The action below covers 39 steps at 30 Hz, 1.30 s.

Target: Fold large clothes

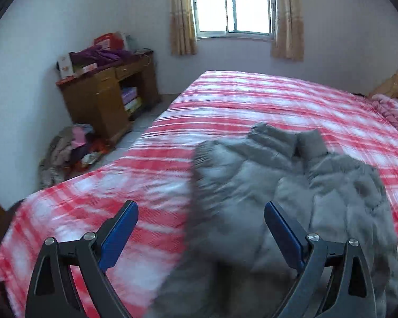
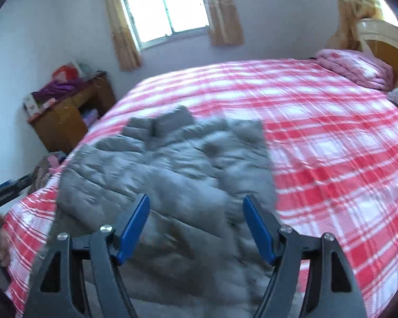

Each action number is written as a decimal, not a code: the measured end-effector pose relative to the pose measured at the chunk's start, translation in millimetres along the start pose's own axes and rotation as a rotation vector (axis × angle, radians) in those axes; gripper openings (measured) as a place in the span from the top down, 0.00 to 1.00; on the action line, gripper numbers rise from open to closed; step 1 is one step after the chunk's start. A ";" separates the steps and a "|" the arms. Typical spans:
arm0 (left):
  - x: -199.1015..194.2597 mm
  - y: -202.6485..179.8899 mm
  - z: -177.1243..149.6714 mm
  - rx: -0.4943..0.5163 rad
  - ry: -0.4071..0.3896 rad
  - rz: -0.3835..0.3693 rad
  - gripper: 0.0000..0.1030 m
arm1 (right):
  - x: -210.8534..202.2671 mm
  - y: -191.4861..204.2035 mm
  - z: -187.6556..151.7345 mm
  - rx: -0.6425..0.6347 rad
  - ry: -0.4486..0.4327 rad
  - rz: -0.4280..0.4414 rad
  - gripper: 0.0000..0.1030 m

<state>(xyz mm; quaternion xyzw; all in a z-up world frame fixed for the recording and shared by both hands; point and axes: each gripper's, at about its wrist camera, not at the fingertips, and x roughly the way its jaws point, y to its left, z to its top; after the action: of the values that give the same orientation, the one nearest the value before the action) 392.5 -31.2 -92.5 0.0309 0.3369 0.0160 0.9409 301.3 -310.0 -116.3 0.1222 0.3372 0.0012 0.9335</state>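
Observation:
A grey quilted jacket [image 1: 291,190] lies spread on the red and white checked bed cover [image 1: 252,100], its collar end toward the window. The same jacket [image 2: 177,164] fills the middle of the right wrist view on the bed cover [image 2: 331,137]. My left gripper [image 1: 201,212] stands open above the jacket's left edge, nothing between its blue pads [image 1: 119,235]. My right gripper [image 2: 196,204] is open over the near part of the jacket, with its blue pads [image 2: 134,230] apart and off the cloth.
A wooden desk [image 1: 106,98] piled with boxes and purple cloth stands left of the bed below the window [image 1: 233,5]. A heap of clothes [image 1: 69,151] lies on the floor beside it. A pink folded quilt [image 2: 355,66] and headboard [image 2: 384,42] are at the far right.

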 end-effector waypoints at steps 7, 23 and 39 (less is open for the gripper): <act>102.0 -40.4 -38.0 0.071 0.159 0.117 0.07 | 72.6 7.6 -14.4 0.039 0.094 -0.005 0.28; 119.1 -34.5 -52.7 0.034 0.201 0.096 0.01 | 108.8 13.0 -43.6 -0.088 0.154 -0.110 0.28; 131.4 -13.4 10.3 -0.099 0.142 0.139 0.01 | 101.7 47.4 16.9 -0.047 0.071 -0.046 0.52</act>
<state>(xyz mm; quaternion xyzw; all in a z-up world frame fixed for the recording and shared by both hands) 500.7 -38.4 -168.7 0.0065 0.3985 0.1000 0.9117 394.3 -259.3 -156.9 0.0925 0.3725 -0.0082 0.9234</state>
